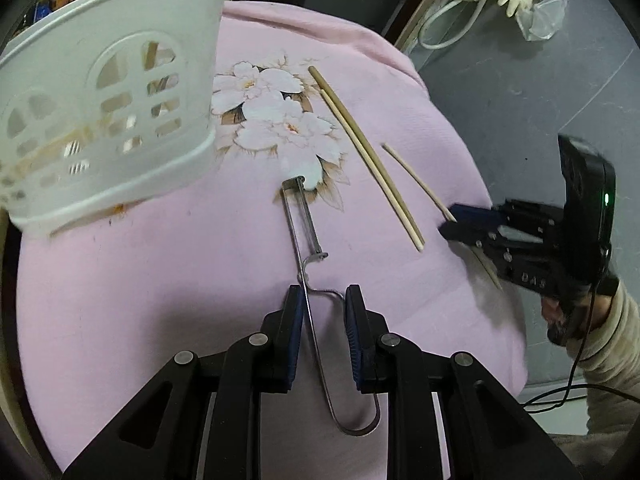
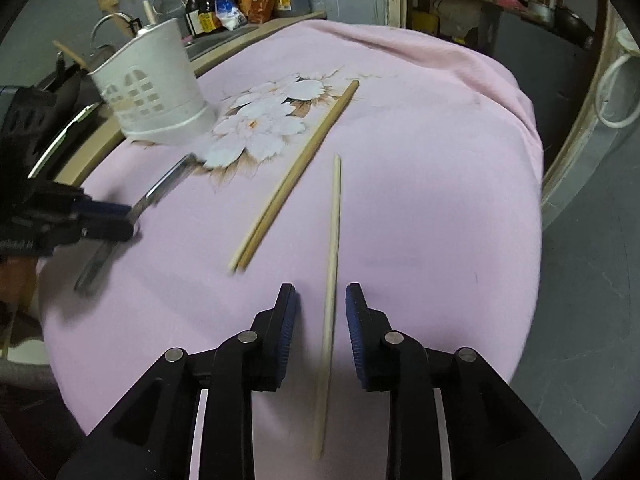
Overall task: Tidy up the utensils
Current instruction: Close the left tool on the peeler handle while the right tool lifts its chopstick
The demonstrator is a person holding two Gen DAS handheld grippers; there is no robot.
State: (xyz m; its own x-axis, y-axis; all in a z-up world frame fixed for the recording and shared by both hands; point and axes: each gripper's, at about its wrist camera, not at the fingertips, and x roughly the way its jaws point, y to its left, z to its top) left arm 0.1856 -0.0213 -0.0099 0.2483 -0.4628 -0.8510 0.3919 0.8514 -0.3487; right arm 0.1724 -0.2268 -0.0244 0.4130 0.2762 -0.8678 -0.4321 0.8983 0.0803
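Three slim, round wooden chopsticks, one bent steel-wire peeler and one perforated white plastic holder on the pink-clothed worktop; both grippers' jaws released: left gripper, right gripper.

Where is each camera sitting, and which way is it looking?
Left wrist: on the left gripper, looking along its fingers at a metal peeler and white utensil holder; the person's right hand and right gripper show.
Right wrist: on the right gripper, looking along a single chopstick; the left gripper shows.
Both share the pink cloth, chopstick pair, holder and peeler.
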